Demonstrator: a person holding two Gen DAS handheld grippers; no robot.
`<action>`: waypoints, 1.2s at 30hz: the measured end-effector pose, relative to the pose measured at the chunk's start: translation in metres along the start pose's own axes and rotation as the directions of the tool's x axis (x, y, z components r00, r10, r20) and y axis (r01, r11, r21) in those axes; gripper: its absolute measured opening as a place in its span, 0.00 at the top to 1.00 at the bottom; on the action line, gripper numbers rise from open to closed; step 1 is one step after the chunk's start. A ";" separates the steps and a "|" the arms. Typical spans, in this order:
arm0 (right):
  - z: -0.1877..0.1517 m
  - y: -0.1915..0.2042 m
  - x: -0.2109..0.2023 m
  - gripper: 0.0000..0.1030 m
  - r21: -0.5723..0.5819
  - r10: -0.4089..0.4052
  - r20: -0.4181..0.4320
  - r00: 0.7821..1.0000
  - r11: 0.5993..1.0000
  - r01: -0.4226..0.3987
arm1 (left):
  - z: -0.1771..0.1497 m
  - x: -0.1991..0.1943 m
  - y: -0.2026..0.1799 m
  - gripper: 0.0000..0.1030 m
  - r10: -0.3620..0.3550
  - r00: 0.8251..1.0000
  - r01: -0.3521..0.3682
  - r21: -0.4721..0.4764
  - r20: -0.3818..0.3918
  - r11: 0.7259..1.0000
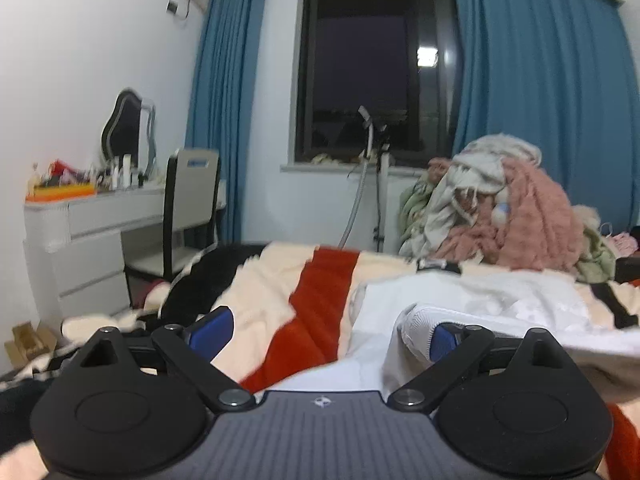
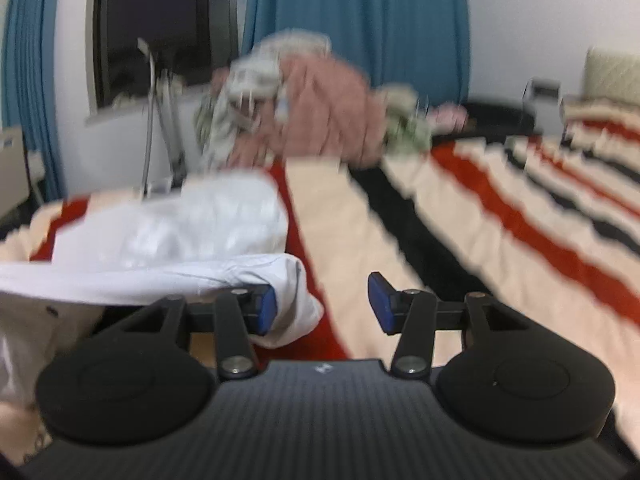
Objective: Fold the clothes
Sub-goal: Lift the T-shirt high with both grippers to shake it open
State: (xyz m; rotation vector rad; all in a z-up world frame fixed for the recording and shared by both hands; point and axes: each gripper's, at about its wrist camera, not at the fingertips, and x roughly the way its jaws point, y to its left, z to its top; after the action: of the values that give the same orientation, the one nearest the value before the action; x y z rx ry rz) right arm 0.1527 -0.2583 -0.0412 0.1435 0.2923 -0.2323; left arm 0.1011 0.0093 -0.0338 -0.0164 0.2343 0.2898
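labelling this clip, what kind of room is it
Most likely a bedroom: a bed under a striped blanket, a dressing table with a mirror by the wall, and a heap of unfolded clothes beneath the curtained window.

The left gripper is held low and level, pointing far into the scene, its jaws spread wide. Its left blue pad stands free on the left, while the right blue pad is partly covered on the right. The right gripper also points forward and slightly down, jaws parted with a clear gap between them. Its left blue pad is partly wrapped, and its right blue pad is bare. No hand or sleeve shows in either view.
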 end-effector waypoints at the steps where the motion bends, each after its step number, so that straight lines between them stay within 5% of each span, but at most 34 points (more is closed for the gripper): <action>1: 0.003 -0.001 -0.003 0.52 0.005 -0.002 0.017 1.000 1.000 0.002 | 0.010 -0.002 -0.003 0.05 -0.008 1.000 0.008 0.000 0.018 1.000; 4: 0.018 -0.003 -0.015 0.52 0.022 -0.001 0.072 0.997 1.000 0.000 | 0.045 -0.021 -0.003 0.05 -0.019 0.993 0.019 -0.001 0.116 1.000; 11: 0.143 0.008 -0.092 0.52 0.041 0.104 0.257 0.961 0.992 -0.119 | 0.169 -0.092 0.030 0.05 -0.024 0.949 0.064 -0.118 0.315 0.991; 19: 0.268 0.013 -0.221 0.52 -0.006 0.199 0.474 0.858 0.975 -0.223 | 0.313 -0.202 0.080 0.05 -0.044 0.860 0.169 -0.202 0.508 0.965; 25: 0.327 -0.002 -0.313 0.52 -0.007 0.232 0.585 0.777 0.960 -0.281 | 0.384 -0.289 0.108 0.03 -0.092 0.800 0.258 -0.201 0.593 0.945; 32: 0.350 -0.024 -0.351 0.51 -0.021 0.236 0.606 0.759 0.959 -0.282 | 0.412 -0.337 0.110 0.01 -0.197 0.787 0.347 -0.154 0.585 0.925; 36: 0.344 -0.026 -0.322 0.51 -0.026 0.236 0.553 0.799 0.963 -0.267 | 0.395 -0.322 0.096 0.00 -0.207 0.806 0.333 -0.135 0.554 0.933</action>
State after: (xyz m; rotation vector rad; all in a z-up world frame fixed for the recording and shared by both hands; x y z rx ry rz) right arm -0.0611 -0.2765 0.3793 0.1604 -0.3162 -0.0077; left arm -0.1365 0.0309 0.4263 -0.1935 -0.3614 0.0218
